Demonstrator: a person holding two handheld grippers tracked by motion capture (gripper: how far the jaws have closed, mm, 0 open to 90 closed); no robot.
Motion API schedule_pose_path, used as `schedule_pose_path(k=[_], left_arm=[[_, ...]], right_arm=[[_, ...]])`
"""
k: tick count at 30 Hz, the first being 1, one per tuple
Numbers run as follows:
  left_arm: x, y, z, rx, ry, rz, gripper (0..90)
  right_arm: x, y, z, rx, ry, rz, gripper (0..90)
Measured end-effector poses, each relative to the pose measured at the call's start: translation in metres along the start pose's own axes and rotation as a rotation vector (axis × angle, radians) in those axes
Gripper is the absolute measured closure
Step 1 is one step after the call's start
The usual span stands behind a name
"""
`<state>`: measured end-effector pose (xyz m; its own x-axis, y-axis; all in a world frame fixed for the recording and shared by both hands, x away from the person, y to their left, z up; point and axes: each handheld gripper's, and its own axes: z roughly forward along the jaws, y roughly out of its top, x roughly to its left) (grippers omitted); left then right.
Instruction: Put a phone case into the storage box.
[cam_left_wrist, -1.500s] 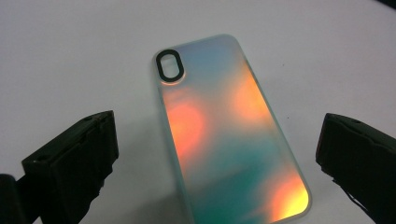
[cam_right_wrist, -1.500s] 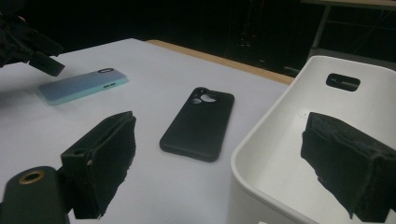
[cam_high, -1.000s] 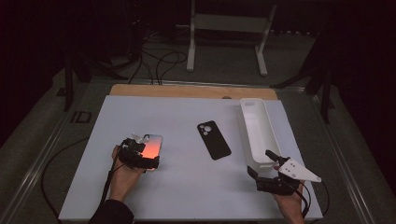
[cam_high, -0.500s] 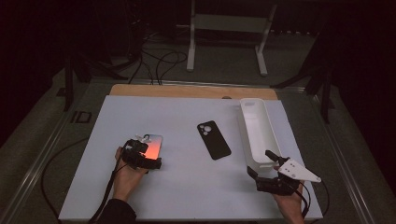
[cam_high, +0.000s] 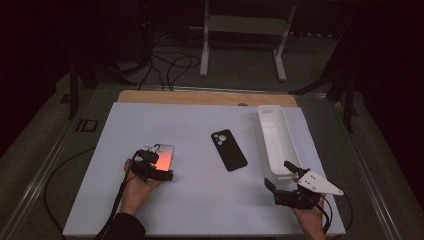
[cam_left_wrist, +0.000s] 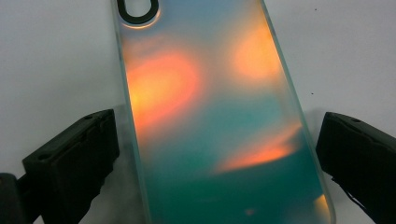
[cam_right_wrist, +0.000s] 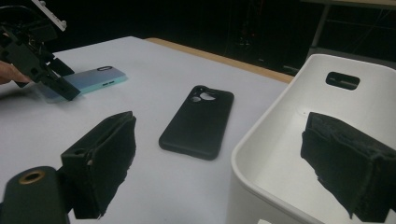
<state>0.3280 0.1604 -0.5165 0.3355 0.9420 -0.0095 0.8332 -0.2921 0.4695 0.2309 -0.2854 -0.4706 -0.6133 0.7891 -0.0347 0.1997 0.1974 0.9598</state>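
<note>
An iridescent orange-and-teal phone case lies flat on the white table, also seen as the same case at the left of the high view. My left gripper is open, its jaws standing on either side of the case's near end with a gap on each side. A black phone case lies face down mid-table, the same black case showing ahead of the right jaws. My right gripper is open at the near end of a long white bin, holding nothing.
The white bin is empty, with a handle slot in its far wall. A wooden strip runs along the table's far edge. Cables and a metal stand are on the dark floor beyond.
</note>
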Motion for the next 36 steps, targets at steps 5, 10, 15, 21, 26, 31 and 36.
schedule_pose_path(k=[5,10,15,21,26,31,36], left_arm=[[0.003,0.000,-0.005,0.008,-0.002,-0.006,10.7],[0.005,0.000,-0.007,0.002,0.000,0.003,15.2],[0.004,-0.001,-0.008,-0.007,0.001,0.011,16.9],[0.003,-0.002,-0.014,-0.041,-0.002,0.021,17.1],[0.003,-0.003,-0.020,-0.077,0.001,0.020,17.1],[0.004,-0.004,-0.029,-0.124,-0.010,0.019,17.1],[0.003,-0.006,-0.037,-0.179,-0.023,0.041,17.0]], right_arm=[[0.000,0.000,0.000,0.003,-0.001,-0.002,10.1],[0.001,0.001,0.001,0.003,-0.001,-0.004,10.1],[0.001,0.001,0.001,0.003,0.000,-0.003,10.1],[0.002,0.001,0.002,0.006,0.003,-0.004,10.1],[0.003,0.002,0.002,0.005,0.003,-0.005,10.1],[0.002,0.004,0.003,0.010,0.004,0.004,10.1],[0.002,0.007,0.006,0.020,0.014,0.009,10.1]])
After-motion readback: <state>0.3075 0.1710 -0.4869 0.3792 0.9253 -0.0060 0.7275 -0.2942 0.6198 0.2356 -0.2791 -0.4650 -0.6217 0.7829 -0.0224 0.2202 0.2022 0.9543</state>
